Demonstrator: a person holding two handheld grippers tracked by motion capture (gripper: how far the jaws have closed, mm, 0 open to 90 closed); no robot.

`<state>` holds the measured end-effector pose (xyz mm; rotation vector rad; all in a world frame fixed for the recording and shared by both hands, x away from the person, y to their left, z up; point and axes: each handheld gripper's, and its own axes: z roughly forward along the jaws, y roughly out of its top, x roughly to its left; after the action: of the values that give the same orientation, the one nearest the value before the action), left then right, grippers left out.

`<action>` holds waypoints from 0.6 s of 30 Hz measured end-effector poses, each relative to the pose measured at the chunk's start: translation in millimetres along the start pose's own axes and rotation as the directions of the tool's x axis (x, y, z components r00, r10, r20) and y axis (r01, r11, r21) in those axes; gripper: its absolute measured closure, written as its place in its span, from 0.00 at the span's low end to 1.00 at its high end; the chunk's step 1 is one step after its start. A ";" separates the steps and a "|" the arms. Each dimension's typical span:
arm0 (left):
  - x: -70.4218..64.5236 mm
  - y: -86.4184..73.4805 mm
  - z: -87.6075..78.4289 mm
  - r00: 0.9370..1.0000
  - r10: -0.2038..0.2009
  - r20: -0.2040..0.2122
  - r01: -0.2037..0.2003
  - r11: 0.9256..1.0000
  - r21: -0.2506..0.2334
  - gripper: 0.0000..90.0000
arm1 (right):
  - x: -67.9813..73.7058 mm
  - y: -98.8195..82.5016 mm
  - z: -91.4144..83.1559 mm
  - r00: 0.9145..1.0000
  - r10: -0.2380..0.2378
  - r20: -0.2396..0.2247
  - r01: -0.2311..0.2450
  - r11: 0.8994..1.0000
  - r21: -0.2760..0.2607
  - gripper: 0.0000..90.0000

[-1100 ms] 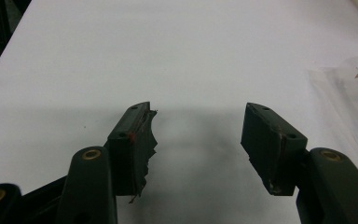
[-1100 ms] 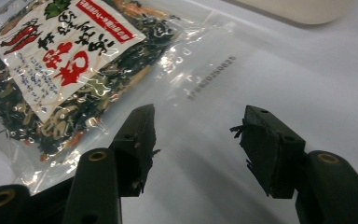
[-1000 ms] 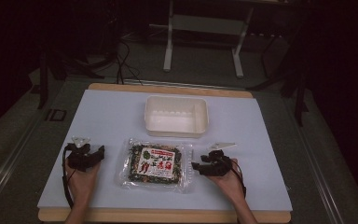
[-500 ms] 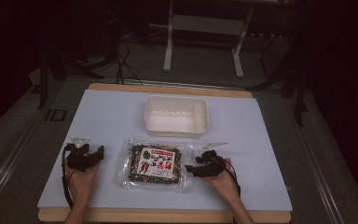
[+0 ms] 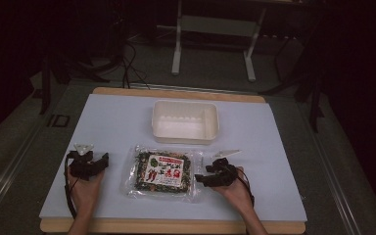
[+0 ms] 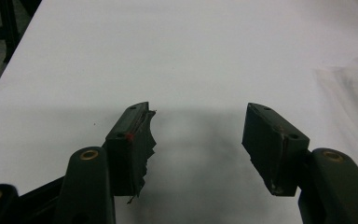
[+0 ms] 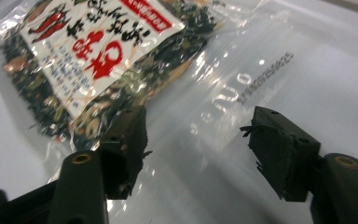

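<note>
White tabletop (image 5: 112, 127) bears a seaweed snack packet (image 5: 160, 171); right gripper (image 7: 193, 156), jaws just widened, straddles its clear edge for grasping, left gripper (image 6: 198, 140) released, idle.

The clear plastic packet (image 7: 135, 60) of dark dried flakes carries a white label (image 7: 93, 51) at the upper left of the right gripper view, printed with large red East Asian characters, red chilli pictures, smaller dark characters and a red banner with white lettering, none of it legible. On the packet's bare sealed edge, upper right of centre, stands a faint printed code (image 7: 265, 77), too blurred to read.
</note>
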<state>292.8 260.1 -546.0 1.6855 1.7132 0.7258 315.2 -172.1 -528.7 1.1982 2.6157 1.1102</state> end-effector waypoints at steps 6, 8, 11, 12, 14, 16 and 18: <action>-1.0 0.0 -0.1 1.000 0.004 -0.001 -0.004 1.000 -0.001 0.47 | 4.4 -0.8 0.0 1.000 -0.023 0.018 0.022 0.998 0.067 0.33; -0.8 -0.1 0.1 1.000 0.003 -0.002 -0.003 1.000 0.000 0.46 | 7.5 0.8 2.1 0.998 -0.054 0.032 0.050 0.993 0.108 0.32; -1.0 -0.2 0.2 1.000 0.004 -0.003 -0.004 1.000 0.001 0.46 | 11.8 5.3 5.3 0.994 -0.104 0.043 0.096 0.983 0.157 0.27; -1.2 -0.2 0.2 1.000 0.005 -0.003 -0.005 1.000 0.000 0.46 | 14.2 7.2 6.9 0.991 -0.122 0.046 0.112 0.977 0.181 0.25; -1.8 -0.2 0.1 1.000 0.007 -0.004 -0.007 1.000 -0.001 0.46 | 17.2 9.7 9.1 0.987 -0.151 0.052 0.137 0.967 0.214 0.23; -2.2 -0.2 0.3 1.000 0.011 -0.006 -0.011 1.000 0.002 0.46 | 19.6 11.7 10.9 0.983 -0.179 0.051 0.162 0.958 0.238 0.22; -2.3 -0.2 0.2 1.000 0.012 -0.006 -0.012 1.000 0.002 0.46 | 18.5 12.1 11.0 0.985 -0.165 0.041 0.152 0.961 0.229 0.21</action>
<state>292.8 257.9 -546.2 1.6974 1.7099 0.7357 313.6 -147.8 -524.8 1.0140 2.7915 0.7548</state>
